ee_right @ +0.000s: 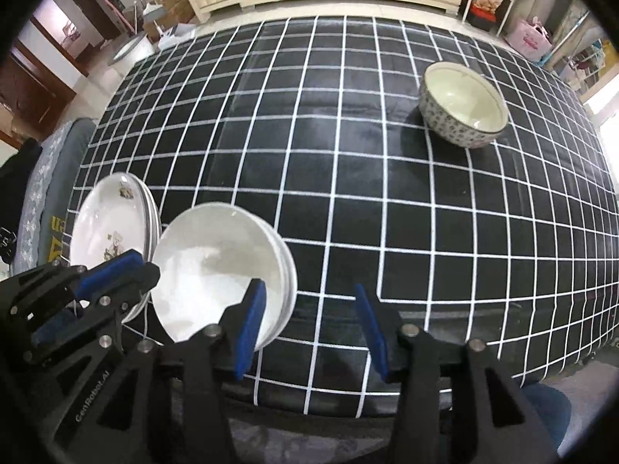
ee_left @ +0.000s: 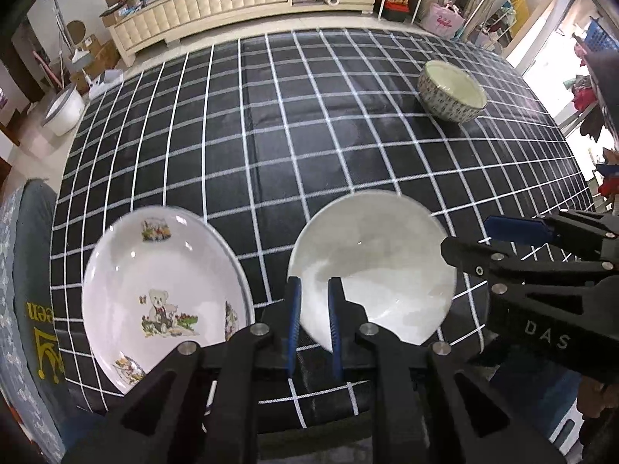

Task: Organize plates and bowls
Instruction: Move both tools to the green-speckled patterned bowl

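Observation:
Near the front edge of the black checked table (ee_left: 309,135), a stack of plain white plates (ee_left: 387,263) (ee_right: 216,266) lies just right of a stack of bear-print plates (ee_left: 162,294) (ee_right: 112,228). My left gripper (ee_left: 315,286) (ee_right: 149,270) is shut on the near-left rim of the top white plate. My right gripper (ee_right: 311,328) (ee_left: 466,237) stands open just above the stack's right rim, with only tablecloth showing between its pads. A patterned bowl (ee_left: 452,91) (ee_right: 464,104) stands alone at the far right.
A grey cushioned seat (ee_left: 31,270) presses against the table's left edge. Beyond the far edge stand a cream cabinet (ee_left: 201,4), a white bin (ee_left: 64,106) and a pink bag (ee_left: 447,19). Bare cloth lies between the plates and the bowl.

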`<state>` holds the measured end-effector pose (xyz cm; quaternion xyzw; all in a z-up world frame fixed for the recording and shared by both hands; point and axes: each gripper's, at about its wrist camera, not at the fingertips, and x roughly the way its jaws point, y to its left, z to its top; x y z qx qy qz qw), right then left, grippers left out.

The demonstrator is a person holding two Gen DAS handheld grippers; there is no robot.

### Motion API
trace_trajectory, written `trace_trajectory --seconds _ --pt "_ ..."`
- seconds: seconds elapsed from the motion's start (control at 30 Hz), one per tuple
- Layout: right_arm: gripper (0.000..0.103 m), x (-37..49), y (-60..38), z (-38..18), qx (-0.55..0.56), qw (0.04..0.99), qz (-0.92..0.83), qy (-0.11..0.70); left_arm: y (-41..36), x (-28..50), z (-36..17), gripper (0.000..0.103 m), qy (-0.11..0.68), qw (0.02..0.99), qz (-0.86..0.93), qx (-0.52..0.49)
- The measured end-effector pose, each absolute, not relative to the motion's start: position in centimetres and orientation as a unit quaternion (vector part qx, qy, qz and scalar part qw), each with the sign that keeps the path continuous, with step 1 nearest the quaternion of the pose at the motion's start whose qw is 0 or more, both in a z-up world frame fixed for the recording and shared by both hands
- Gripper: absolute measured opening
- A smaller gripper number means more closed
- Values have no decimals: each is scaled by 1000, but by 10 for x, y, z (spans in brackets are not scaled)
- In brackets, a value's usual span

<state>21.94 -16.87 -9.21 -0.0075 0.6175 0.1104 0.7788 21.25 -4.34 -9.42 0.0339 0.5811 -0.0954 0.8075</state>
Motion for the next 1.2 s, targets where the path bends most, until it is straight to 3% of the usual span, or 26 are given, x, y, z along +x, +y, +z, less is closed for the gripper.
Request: trace_trajectory --seconds 0.6,1.2 --pt "53 238 -223 -53 36 801 114 586 -98 244 -44 25 544 829 -123 48" --pt "53 280 -274 -54 69 803 107 583 -147 297 -44 39 552 822 -132 50"
